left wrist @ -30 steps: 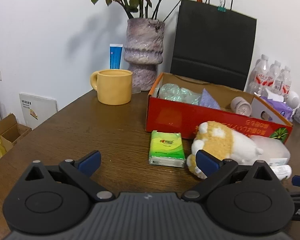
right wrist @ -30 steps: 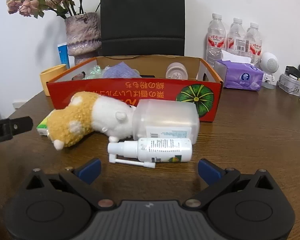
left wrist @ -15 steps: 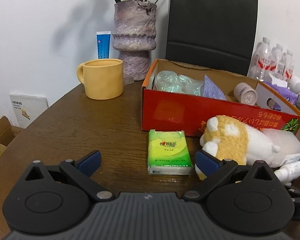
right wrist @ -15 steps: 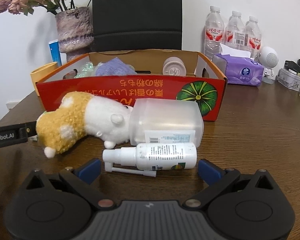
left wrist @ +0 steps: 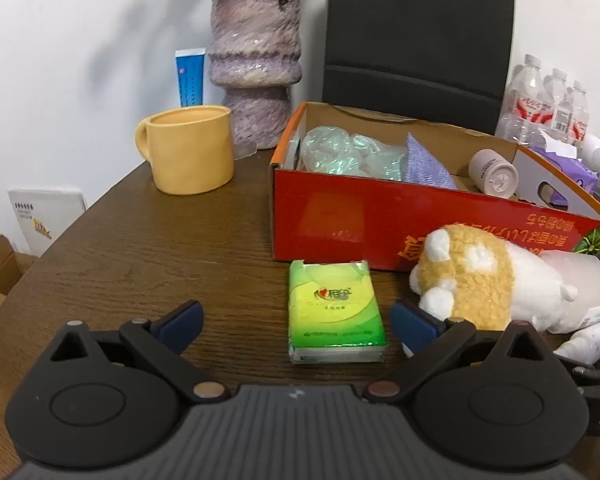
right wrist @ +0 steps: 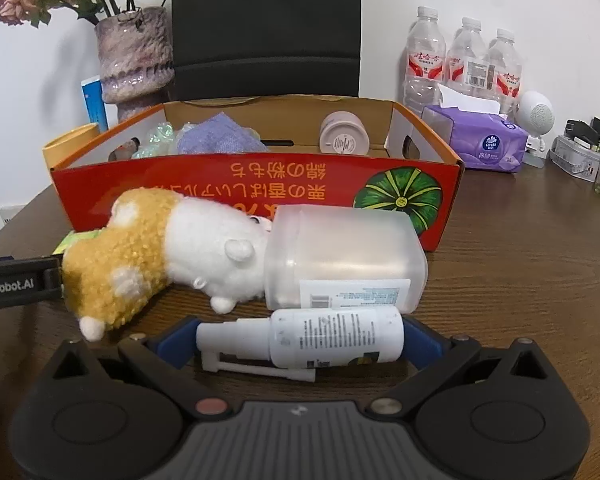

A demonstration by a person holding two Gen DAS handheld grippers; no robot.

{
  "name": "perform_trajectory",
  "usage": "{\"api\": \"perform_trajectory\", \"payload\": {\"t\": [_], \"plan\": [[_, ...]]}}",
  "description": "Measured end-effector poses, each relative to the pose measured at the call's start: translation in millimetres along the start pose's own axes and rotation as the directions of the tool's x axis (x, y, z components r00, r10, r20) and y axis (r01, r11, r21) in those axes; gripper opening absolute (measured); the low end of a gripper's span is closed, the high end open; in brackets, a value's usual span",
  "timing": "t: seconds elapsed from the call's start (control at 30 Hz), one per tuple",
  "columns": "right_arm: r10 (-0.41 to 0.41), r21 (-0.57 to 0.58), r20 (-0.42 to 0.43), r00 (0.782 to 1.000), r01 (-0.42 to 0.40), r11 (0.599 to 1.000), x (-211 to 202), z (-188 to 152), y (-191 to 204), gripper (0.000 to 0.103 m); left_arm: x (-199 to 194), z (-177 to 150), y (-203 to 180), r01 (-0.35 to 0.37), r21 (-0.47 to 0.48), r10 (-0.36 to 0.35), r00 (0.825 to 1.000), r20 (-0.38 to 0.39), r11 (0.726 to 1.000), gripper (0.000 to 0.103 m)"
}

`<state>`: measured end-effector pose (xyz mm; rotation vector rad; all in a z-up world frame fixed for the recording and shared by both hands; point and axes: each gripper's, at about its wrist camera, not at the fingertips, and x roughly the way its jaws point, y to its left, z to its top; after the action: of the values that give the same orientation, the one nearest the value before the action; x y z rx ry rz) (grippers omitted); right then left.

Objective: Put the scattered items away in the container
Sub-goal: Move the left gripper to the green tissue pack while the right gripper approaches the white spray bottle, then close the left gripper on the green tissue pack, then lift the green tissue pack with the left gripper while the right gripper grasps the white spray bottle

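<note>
A red cardboard box (left wrist: 340, 216) (right wrist: 204, 188) sits on the wooden table and holds plastic wrap, a purple cloth and a small jar. In front of it lie a green tissue pack (left wrist: 334, 312), a yellow-and-white plush toy (left wrist: 488, 280) (right wrist: 164, 248), a frosted plastic container (right wrist: 348, 252) and a white spray bottle (right wrist: 324, 340). My left gripper (left wrist: 296, 320) is open, its fingers either side of the tissue pack's near end. My right gripper (right wrist: 296, 340) is open, with the spray bottle lying between its fingers.
A yellow mug (left wrist: 188, 148), a purple vase (left wrist: 256, 64) and a black paper bag (left wrist: 416, 36) stand behind the box. Water bottles (right wrist: 464, 60), a purple tissue box (right wrist: 480, 140) and small items lie at the right. The table's left edge (left wrist: 60, 240) drops to the floor.
Both grippers moved forward and lower. The tissue pack now lies between the left fingers, and the spray bottle between the right fingers. Both stay open.
</note>
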<state>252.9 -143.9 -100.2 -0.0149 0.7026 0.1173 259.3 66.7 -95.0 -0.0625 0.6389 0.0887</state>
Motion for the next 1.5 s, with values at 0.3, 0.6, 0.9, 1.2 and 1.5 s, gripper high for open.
{"api": "perform_trajectory", "payload": {"t": [0.3, 0.6, 0.9, 1.2, 1.5], "plan": [[-0.011, -0.007, 0.001, 1.0, 0.011, 1.0, 0, 0, 0, 0.1, 4, 0, -2, 0.004, 0.02, -0.003, 1.0, -0.024, 1.0, 0.07], [0.026, -0.02, 0.01, 1.0, -0.026, 0.999, -5, -3, 1, 0.097, 3, 0, -3, 0.026, 0.041, -0.026, 1.0, -0.012, 0.999, 0.048], [0.031, -0.025, 0.009, 0.999, -0.031, 0.999, -6, -2, 1, 0.097, 3, 0, -3, 0.039, 0.041, -0.038, 0.999, -0.011, 0.998, 0.048], [0.035, -0.023, 0.015, 0.999, -0.034, 0.999, -6, -3, 0, 0.097, 1, -2, -2, 0.038, 0.039, -0.038, 0.999, -0.007, 0.998, 0.047], [0.048, -0.022, 0.032, 0.998, -0.047, 0.999, -10, -5, 0, 0.097, -2, -5, -1, 0.036, 0.033, -0.035, 0.999, -0.004, 0.999, 0.047]]}}
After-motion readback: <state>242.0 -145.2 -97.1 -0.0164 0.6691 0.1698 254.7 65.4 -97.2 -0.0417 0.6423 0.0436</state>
